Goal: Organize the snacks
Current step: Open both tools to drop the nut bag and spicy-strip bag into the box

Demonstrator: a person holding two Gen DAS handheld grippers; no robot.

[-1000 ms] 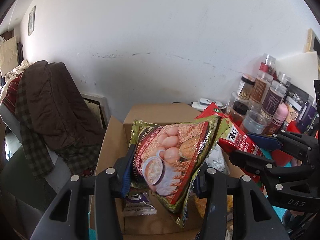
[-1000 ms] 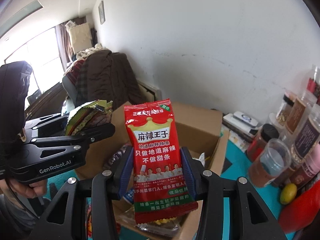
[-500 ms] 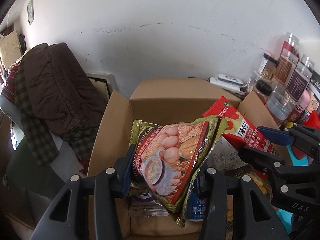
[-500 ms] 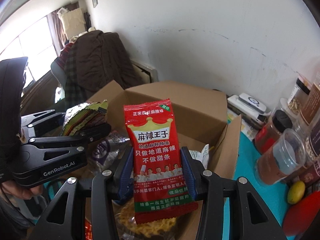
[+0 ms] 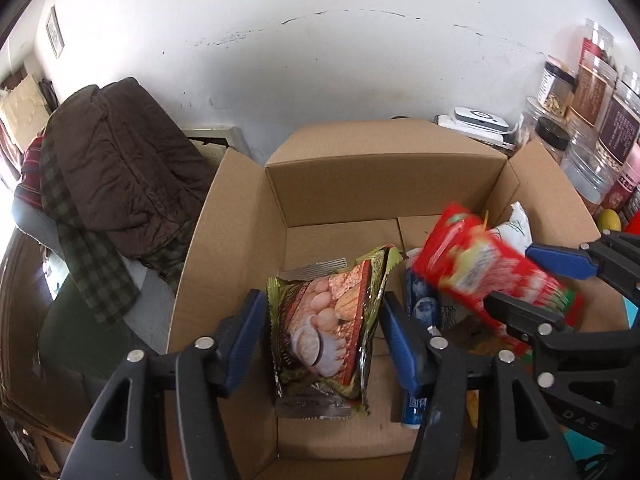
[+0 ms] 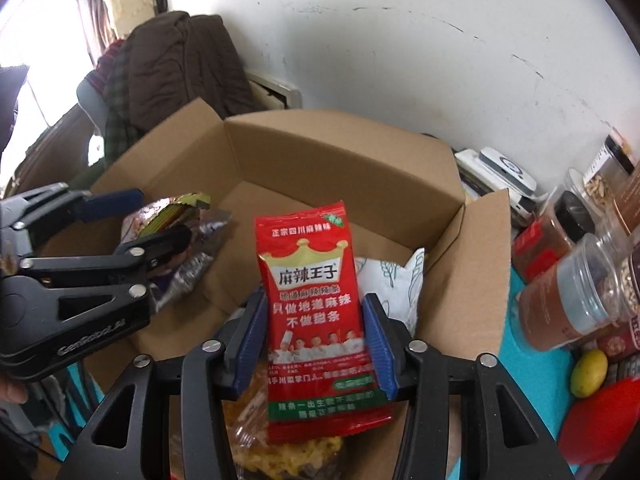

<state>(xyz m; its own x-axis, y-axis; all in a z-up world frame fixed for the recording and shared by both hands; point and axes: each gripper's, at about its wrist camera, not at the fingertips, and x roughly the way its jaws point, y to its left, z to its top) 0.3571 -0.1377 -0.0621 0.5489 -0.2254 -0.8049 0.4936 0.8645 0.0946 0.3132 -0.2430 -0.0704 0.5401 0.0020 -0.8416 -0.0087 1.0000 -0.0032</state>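
Note:
An open cardboard box (image 5: 384, 184) (image 6: 340, 152) holds several snack packs. My left gripper (image 5: 322, 332) is open over the box; a green and brown snack bag (image 5: 328, 328) sits between its spread blue pads, apart from both, and also shows in the right wrist view (image 6: 176, 216). My right gripper (image 6: 316, 332) is shut on a red spicy-strip packet (image 6: 316, 304), held upright over the box. In the left wrist view that packet (image 5: 488, 268) is blurred, at the right of the box.
A blue can (image 5: 420, 308), a white pouch (image 6: 396, 280) and a yellow snack pack (image 6: 288, 452) lie in the box. Jars (image 6: 568, 296) (image 5: 592, 92), a lemon (image 6: 588, 368) and a white device (image 5: 476, 120) stand at right. A chair with dark jackets (image 5: 116, 176) stands left.
Both grippers have lowered and tilted down toward the box. My left gripper has opened and released the green bag into the box. The red packet stays gripped on the right.

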